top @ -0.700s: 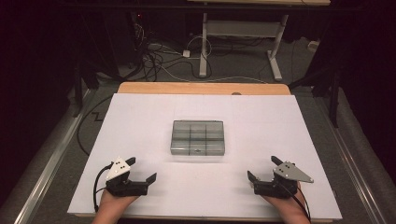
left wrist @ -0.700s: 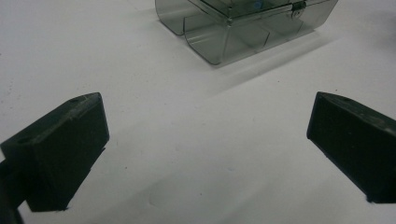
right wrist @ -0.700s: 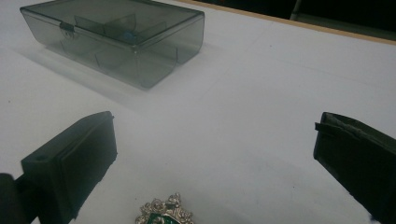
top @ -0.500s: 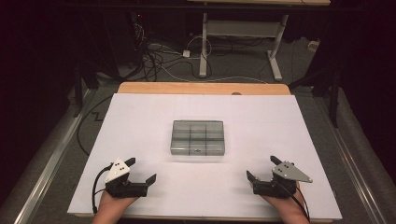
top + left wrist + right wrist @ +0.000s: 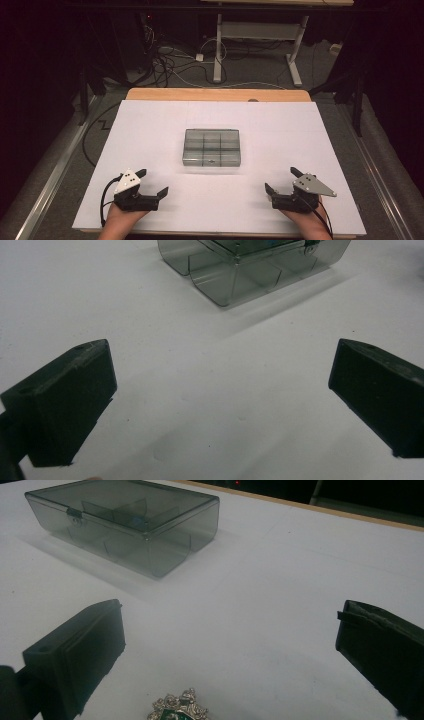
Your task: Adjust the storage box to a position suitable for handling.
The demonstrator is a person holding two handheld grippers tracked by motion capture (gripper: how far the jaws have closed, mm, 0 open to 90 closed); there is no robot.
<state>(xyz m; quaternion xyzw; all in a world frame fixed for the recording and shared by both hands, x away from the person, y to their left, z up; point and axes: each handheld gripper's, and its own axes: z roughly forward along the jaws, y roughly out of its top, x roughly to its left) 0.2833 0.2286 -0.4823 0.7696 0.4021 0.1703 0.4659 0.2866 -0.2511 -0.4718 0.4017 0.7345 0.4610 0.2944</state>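
Note:
A smoky clear plastic compartment box [image 5: 211, 147] with its lid down sits at the middle of the white table. My left gripper [image 5: 153, 182] rests near the front left edge, open and with nothing between its jaws. The left gripper view has the box [image 5: 250, 265] ahead of the open left gripper [image 5: 220, 355]. My right gripper [image 5: 281, 180] rests near the front right, also open. In the right gripper view the box [image 5: 125, 520] lies ahead to the left, and a small ornate silver badge with a green centre [image 5: 179, 710] lies on the table between the jaws of the right gripper [image 5: 230, 610], untouched.
A white sheet [image 5: 150, 130] covers the table, with a strip of bare wood [image 5: 215, 94] along the far edge. Beyond it are dark floor, loose cables [image 5: 170, 65] and the legs of another desk [image 5: 218, 50]. Metal rails run along both sides of the table.

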